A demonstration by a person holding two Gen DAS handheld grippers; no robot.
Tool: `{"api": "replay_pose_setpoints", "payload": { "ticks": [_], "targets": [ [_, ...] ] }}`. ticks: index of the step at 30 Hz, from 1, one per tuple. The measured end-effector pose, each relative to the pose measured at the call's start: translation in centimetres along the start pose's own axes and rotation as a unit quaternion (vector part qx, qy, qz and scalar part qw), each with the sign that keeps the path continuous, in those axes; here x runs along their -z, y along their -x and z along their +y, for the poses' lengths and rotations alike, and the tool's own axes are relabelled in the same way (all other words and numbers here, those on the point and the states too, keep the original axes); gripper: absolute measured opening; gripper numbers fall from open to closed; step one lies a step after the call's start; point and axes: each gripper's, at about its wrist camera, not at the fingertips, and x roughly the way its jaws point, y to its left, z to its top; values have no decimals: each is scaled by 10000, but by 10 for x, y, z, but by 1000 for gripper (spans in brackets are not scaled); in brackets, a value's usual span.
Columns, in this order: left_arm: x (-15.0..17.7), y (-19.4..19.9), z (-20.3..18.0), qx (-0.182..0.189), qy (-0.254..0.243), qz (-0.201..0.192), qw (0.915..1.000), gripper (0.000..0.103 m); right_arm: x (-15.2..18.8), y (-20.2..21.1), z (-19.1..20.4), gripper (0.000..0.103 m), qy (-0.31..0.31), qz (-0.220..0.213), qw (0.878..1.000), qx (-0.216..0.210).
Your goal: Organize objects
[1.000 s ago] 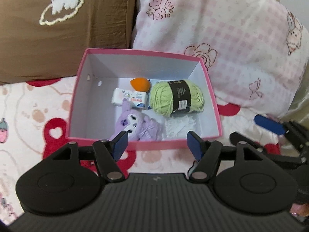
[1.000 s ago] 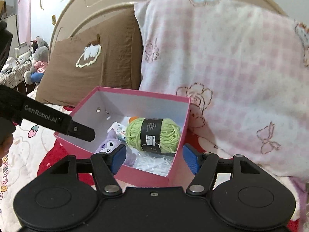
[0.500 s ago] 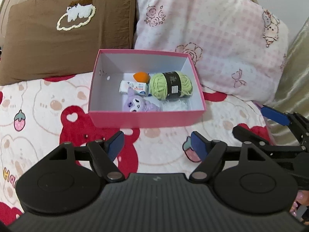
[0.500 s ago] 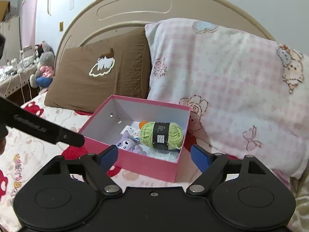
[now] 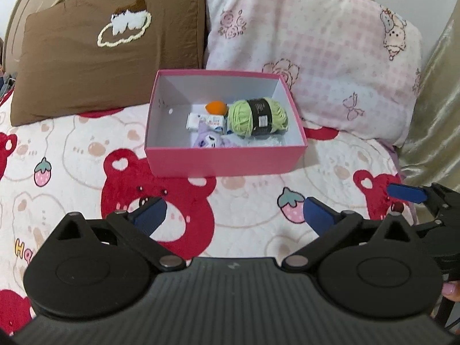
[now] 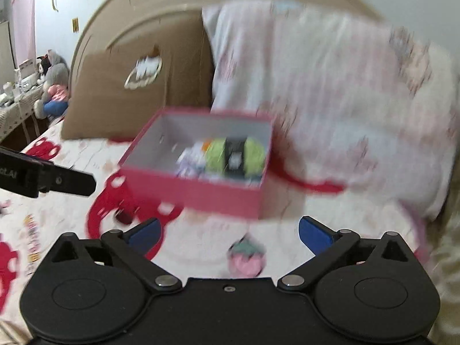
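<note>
With both pairs of jaws having just been opening and now wide with nothing between them, the left gripper (image 5: 233, 214) and right gripper (image 6: 228, 231) hang back from the pink box (image 5: 224, 161) on the bedspread (image 5: 72, 149); yarn (image 5: 258, 117), plush toy (image 5: 211, 141) and the rest sit inside, so the job looks finished: best to retreat level and clear of the rim.

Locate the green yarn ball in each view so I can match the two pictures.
Left wrist: green yarn ball sits just above centre, in the right half of the pink box.
Right wrist: blurred, it sits at centre, against the box's right wall.
Shared landmark: the brown pillow behind the box.
</note>
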Motion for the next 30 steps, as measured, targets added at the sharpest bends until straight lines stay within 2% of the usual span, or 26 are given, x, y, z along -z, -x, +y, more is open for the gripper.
{"api": "replay_pose_setpoints", "payload": {
  "ticks": [11, 17, 20, 24, 30],
  "targets": [
    [19, -15, 1, -424, 144, 165, 9989, 103, 3, -5, 4, 103, -236, 79, 9986, 470],
    [24, -30, 5, -468, 247, 392, 9978, 103, 3, -6, 7, 103, -248, 190, 9974, 651],
    [27, -34, -1, -679, -19, 458, 9966, 103, 4, -12, 7, 103, -243, 270, 9965, 753],
    [31, -36, 2, -536, 47, 527, 9972, 103, 6, -14, 7, 103, -329, 293, 9950, 891],
    [32, -43, 8, -709, 184, 740, 9946, 103, 8, -13, 11, 103, -251, 301, 9946, 965]
  ]
}}
